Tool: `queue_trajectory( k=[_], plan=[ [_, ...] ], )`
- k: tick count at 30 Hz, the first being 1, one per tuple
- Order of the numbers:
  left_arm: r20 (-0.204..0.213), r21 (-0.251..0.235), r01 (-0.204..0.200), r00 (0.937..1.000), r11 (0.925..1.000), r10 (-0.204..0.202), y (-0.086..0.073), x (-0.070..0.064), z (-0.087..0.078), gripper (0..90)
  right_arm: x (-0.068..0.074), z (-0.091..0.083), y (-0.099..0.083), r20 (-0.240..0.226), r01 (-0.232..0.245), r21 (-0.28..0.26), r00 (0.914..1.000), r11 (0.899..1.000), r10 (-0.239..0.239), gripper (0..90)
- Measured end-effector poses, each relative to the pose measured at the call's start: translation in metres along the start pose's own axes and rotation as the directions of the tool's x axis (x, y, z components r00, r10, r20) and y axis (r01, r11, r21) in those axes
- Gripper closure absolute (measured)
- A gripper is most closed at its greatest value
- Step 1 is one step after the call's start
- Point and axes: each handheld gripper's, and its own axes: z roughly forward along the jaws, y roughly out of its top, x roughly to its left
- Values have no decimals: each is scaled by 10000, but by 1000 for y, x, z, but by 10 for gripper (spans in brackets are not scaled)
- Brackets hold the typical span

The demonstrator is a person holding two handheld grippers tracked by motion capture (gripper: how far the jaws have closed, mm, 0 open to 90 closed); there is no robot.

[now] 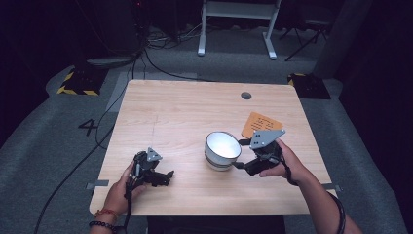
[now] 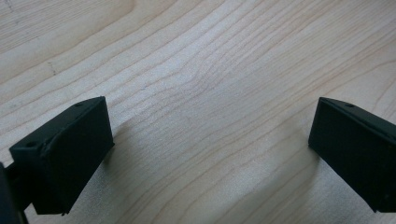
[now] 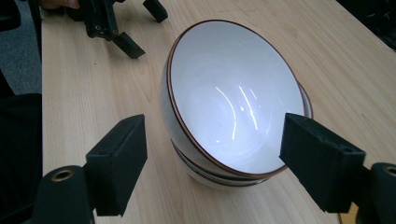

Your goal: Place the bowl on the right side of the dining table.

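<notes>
A white bowl (image 1: 222,148) with a thin brown rim stands right of the table's middle; in the right gripper view the bowl (image 3: 233,98) appears nested in a second one beneath it. My right gripper (image 1: 240,153) is at the bowl's right side, open. In its own view the right gripper (image 3: 215,163) has one jaw on each side of the bowl's near edge, apart from it. My left gripper (image 1: 168,178) rests open near the front left of the table, and the left gripper (image 2: 210,149) has bare wood between its jaws. The left gripper (image 3: 140,28) also appears beyond the bowl.
An orange card (image 1: 261,124) lies flat just behind the right hand. The wooden table (image 1: 185,107) has a round cable hole (image 1: 246,95) near its far edge. Cables, a white desk frame (image 1: 238,24) and grey floor lie beyond.
</notes>
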Motion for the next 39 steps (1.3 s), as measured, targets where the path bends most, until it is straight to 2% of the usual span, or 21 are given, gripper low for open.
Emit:
queue_trajectory(
  k=[16,19,20,21,24,26,28,29,31,34,36,39],
  plan=[
    [14,5,-14,10000,10000,14,0,0,0,0,13,34,15,-752,418,490,9964,9979,-380,300],
    [6,7,-22,10000,10000,22,0,0,0,0,14,42,16,-978,497,570,9942,9971,-440,384],
    [6,7,-22,10000,10000,22,0,0,0,0,14,42,16,-978,497,570,9942,9971,-440,384],
    [12,5,-16,10000,10000,16,0,0,0,0,15,47,17,-1336,400,649,9906,9971,-311,434],
    [17,7,-13,10000,10000,13,0,0,0,0,15,54,18,-1747,348,826,9844,9960,-199,518],
    [18,9,-21,10000,10000,21,0,0,0,0,14,58,19,-1985,248,890,9801,9957,-67,621],
    [9,7,-22,10000,10000,22,0,0,0,0,13,59,19,-2065,125,827,9784,9965,48,654],
    [-6,-2,9,10000,10000,-9,0,0,0,0,11,60,21,-1985,-16,781,9800,9969,171,738],
    [-1,3,8,10000,10000,-8,0,0,0,0,8,60,21,-1966,-224,758,9798,9969,370,817],
    [7,5,-16,10000,10000,16,0,0,0,0,3,60,20,-2133,-443,708,9752,9965,585,818],
    [-3,7,-18,10000,10000,18,0,0,0,0,2,59,20,-2070,-417,654,9768,9970,544,823],
    [5,2,12,10000,10000,-12,0,0,0,0,5,57,22,-1886,-136,684,9817,9976,263,826]
  ],
)
